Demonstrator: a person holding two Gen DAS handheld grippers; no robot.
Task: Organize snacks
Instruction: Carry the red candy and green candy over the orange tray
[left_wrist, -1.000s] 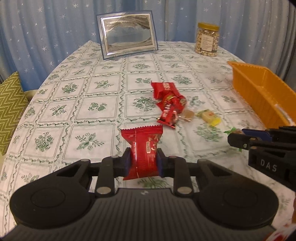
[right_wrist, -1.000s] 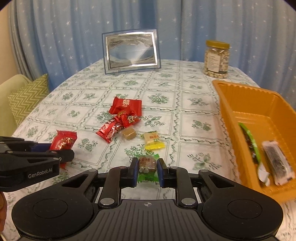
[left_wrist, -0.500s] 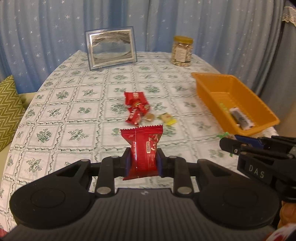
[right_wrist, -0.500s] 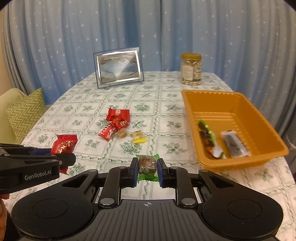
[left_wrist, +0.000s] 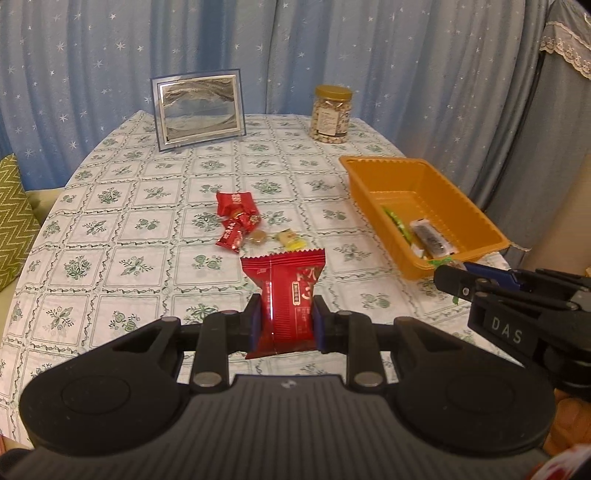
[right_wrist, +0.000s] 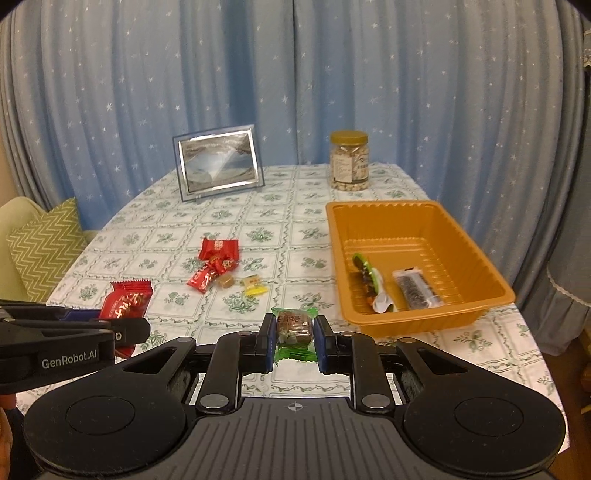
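Carry step: the left gripper (left_wrist: 283, 320) was clamped on a red snack packet (left_wrist: 286, 295), the right gripper (right_wrist: 294, 341) on a green-wrapped candy (right_wrist: 294, 328), both clear of the table. The orange tray (right_wrist: 458, 236) lay at two o'clock; next, probably release over it

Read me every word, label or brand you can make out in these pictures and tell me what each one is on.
"DAS": on the side of the right gripper, seen from the left wrist.
"GenRobot.AI": on the side of the left gripper, seen from the right wrist.
Red snack packet: printed characters, not legible.
Green-wrapped candy: label too small to read.
Jar label: blurred.
Loose red wrappers: markings unreadable.
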